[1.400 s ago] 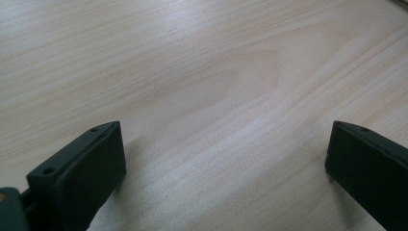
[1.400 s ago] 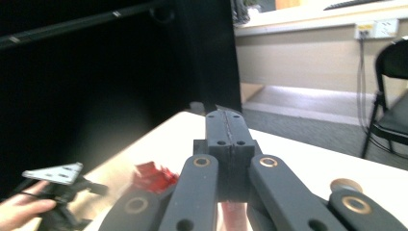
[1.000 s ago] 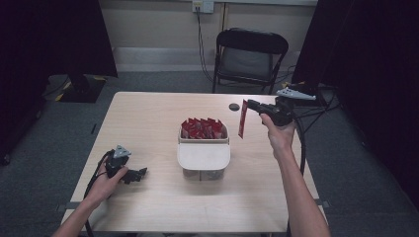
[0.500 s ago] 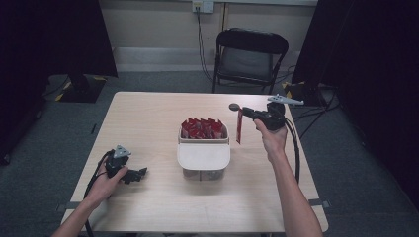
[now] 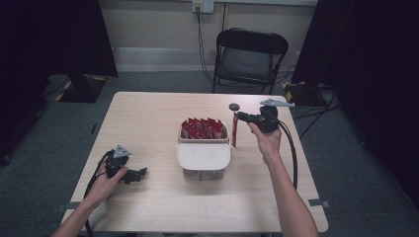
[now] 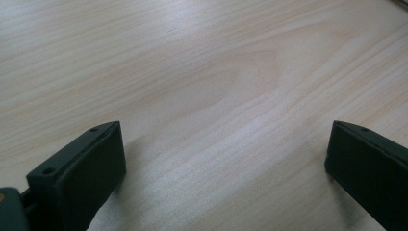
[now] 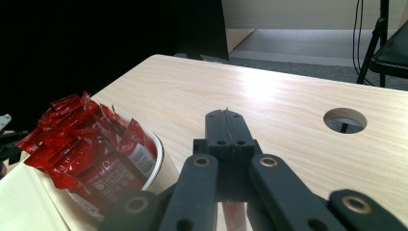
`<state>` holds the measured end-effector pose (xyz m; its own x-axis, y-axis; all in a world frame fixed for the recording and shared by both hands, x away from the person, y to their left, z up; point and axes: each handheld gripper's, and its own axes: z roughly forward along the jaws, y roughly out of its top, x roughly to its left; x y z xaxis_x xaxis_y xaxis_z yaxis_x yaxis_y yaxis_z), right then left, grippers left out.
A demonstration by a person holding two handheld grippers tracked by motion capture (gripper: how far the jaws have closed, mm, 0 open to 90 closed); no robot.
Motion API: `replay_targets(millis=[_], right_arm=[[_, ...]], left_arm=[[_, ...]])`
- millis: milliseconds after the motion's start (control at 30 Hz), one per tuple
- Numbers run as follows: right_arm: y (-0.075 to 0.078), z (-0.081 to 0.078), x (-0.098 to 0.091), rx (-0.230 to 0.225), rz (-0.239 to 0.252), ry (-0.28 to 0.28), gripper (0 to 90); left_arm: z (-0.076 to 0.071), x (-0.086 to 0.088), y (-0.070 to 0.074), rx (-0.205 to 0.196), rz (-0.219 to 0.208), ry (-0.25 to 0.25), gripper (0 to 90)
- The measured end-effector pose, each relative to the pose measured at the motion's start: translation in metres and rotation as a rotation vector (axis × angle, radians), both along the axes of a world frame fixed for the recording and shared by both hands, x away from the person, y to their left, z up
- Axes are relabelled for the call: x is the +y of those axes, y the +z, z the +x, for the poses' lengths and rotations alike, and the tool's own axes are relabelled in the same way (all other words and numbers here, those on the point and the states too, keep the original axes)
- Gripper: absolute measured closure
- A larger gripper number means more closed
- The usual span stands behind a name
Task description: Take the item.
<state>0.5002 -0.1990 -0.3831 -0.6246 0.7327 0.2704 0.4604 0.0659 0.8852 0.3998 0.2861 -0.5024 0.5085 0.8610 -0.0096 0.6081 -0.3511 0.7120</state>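
Observation:
A white tub [image 5: 203,157] stands mid-table, its far half packed with red sauce packets [image 5: 202,128]. My right gripper [image 5: 237,117] hovers just right of the tub's far corner, shut on a single red packet [image 5: 234,132] that hangs straight down from its jaws. The right gripper view has the closed jaws [image 7: 226,118] in the middle, a strip of that packet [image 7: 234,214] below them and the tub's packets [image 7: 91,144] at left. At the table's front left my left gripper [image 5: 141,174] rests on the wood. Its jaws [image 6: 223,163] stand wide open over bare tabletop.
A round cable hole [image 5: 233,106] is cut in the table just behind the right gripper. A black folding chair [image 5: 252,54] stands behind the table's far edge. Bare wood [image 5: 148,123] lies left of the tub.
My right gripper has carried the hanging red packet left and down, from beyond the tub's right side to right beside its far corner. The left hand has stayed put.

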Motion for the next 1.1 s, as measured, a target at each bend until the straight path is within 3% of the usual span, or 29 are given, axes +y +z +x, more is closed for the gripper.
replay_targets(millis=[333, 667, 1100], right_arm=[[-0.011, -0.001, -0.001, 0.013, 0.002, -0.005, 90.0], [-0.008, -0.012, -0.007, 0.008, -0.032, 0.005, 90.0], [-0.008, -0.023, -0.017, 0.005, -0.041, -0.001, 90.0]], left_arm=[[0.000, 0.000, 0.000, 0.002, -0.002, 0.000, 0.0], [0.000, 0.000, 0.000, 0.000, -0.002, 0.001, 0.0], [0.000, 0.000, 0.000, 0.002, -0.001, 0.000, 0.0]])
